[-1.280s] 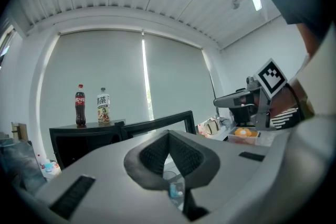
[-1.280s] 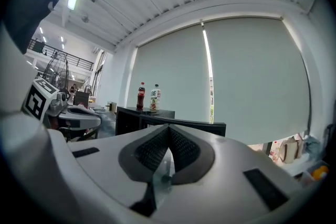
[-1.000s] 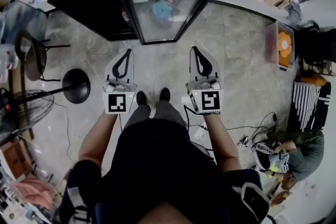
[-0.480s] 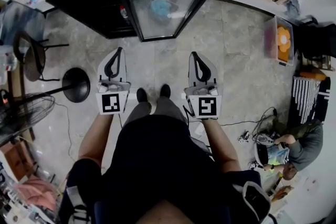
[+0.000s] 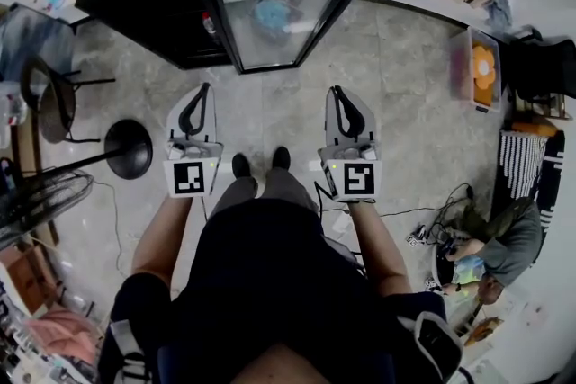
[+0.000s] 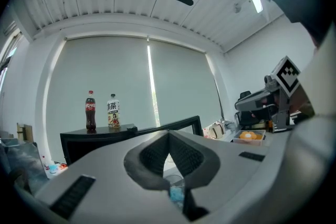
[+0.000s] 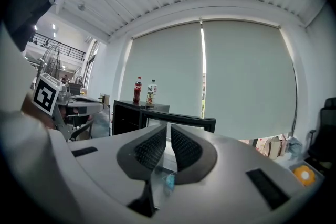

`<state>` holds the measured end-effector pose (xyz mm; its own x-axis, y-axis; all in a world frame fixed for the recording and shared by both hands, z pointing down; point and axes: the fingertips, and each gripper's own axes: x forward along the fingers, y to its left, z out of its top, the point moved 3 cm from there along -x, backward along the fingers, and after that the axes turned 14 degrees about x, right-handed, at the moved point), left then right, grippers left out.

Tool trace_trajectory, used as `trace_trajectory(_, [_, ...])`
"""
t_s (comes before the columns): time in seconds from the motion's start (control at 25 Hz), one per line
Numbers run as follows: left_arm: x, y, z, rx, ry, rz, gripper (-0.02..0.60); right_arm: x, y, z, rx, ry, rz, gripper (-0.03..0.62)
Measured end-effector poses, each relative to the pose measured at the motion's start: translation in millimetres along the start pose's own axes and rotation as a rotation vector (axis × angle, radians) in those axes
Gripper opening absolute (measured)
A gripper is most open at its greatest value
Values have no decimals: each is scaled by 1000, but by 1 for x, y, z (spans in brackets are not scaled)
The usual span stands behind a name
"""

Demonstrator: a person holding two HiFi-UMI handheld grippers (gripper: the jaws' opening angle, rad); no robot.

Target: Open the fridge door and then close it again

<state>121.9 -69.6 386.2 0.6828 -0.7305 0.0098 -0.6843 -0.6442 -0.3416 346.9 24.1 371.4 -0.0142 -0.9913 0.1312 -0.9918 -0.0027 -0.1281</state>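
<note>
Looking at this, I'm reading it as the closing half of the job. The fridge door is already standing swung out wide, glass facing the person, sitting to the right of the black fridge in the head view. Both tools are hanging level out front over the floor, well apart from the door and touching nothing.

The left hand-held gripper is sitting fully closed and empty. The right hand-held gripper is showing only a sliver between its pads. Its jaws have just been cracking open a hair, and nothing is sitting between them either.

My take on doing it well:
- I'm not seeing any need for a grab here, so I'd be keeping the jaws together and using them as a blunt pusher.
- I'd be aiming at the black frame, not the glass, on the edge farthest from the hinge. That's looking like the right-hand edge, though I'm not able to confirm it.
- I'd be following the door's arc rather than shoving straight.
- I'd be slowing down near the end, since a cola bottle and a tea bottle are standing on top of the fridge and a slam is probably going to rock them.
</note>
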Motion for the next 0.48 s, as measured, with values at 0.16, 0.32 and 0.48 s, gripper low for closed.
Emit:
trace_trajectory(0.16, [2, -2, 0, -5, 10, -6, 23, 4, -10, 3, 7, 6, 13, 133])
trace_trajectory(0.32, [3, -4, 1, 3, 11, -11, 23, 11, -23, 5, -17, 14, 18, 200])
trace_trajectory(0.48, [4, -8, 2, 3, 12, -15, 23, 20, -35, 7, -22, 33, 48, 240])
